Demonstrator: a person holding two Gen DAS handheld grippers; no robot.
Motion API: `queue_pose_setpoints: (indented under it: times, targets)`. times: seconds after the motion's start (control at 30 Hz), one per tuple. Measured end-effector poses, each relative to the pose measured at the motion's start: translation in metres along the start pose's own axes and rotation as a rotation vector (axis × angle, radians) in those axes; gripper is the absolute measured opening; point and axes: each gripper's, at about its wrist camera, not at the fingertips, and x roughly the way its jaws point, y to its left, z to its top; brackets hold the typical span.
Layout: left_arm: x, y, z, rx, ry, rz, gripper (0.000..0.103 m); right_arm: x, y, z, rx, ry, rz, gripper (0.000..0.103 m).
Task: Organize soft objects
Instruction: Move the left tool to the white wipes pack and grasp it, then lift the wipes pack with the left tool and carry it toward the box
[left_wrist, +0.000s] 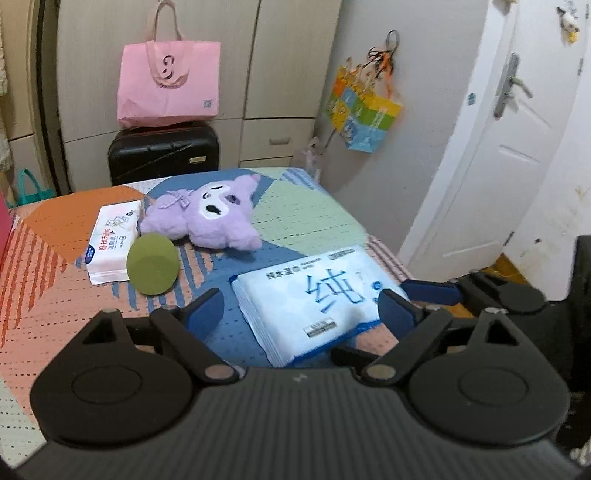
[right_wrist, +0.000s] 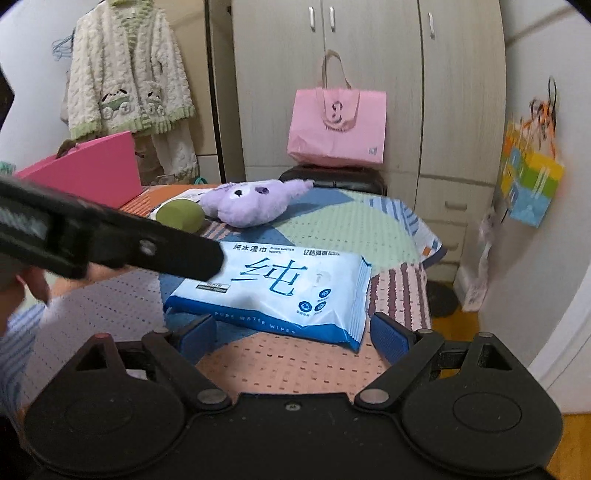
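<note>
A blue-and-white wet-wipes pack (left_wrist: 314, 295) (right_wrist: 273, 288) lies flat on the patterned bedspread (left_wrist: 55, 314) near its right edge. My left gripper (left_wrist: 299, 308) straddles it with the jaws wide. A gap shows at the left pad, and the right pad overlaps the pack's corner. My right gripper (right_wrist: 291, 334) is open just short of the pack's near edge, and one of its blue fingers (left_wrist: 430, 291) shows beside the pack. Further back lie a purple plush toy (left_wrist: 218, 218) (right_wrist: 251, 203), a green ball (left_wrist: 153, 264) (right_wrist: 181, 216) and a white tissue pack (left_wrist: 110, 240).
The left gripper's black body (right_wrist: 110, 236) crosses the right wrist view above the pack's left end. A pink box (right_wrist: 92, 177) stands at the bed's far left. A pink bag (left_wrist: 168, 85) sits on a black suitcase (left_wrist: 162, 151) behind the bed. The bed edge and a white door (left_wrist: 509, 147) are to the right.
</note>
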Motion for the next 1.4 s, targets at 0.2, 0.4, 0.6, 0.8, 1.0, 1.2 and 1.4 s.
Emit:
queue_pose_setpoints:
  times: [0.2,0.4,0.6,0.8,1.0,1.2,1.4]
  targets:
    - [0.018,0.008,-0.002,-0.067,0.019,0.005,0.075,0.008,0.002,0.005,-0.021,0.029,0.004,0.097]
    - [0.020,-0.001,-0.011,-0.007,0.009,0.032,0.054,0.012,0.003,0.004,-0.040,0.056,0.049,0.101]
    - [0.023,0.006,-0.010,-0.062,0.026,0.028,0.058,0.011,0.006,0.004,-0.050,0.044,0.027,0.094]
    - [0.023,0.009,-0.011,-0.083,0.029,0.006,0.058,0.009,0.003,0.002,-0.046,0.020,0.047,0.083]
    - [0.021,0.010,-0.014,-0.084,0.009,-0.038,0.057,0.004,0.015,-0.002,-0.070,-0.010,0.014,0.078]
    - [0.015,0.005,-0.020,-0.068,-0.026,-0.023,0.057,0.001,0.024,-0.004,-0.059,-0.031,-0.022,0.078]
    - [0.001,-0.005,-0.025,0.009,-0.063,0.033,0.057,-0.002,0.035,-0.007,-0.028,-0.045,-0.042,0.078]
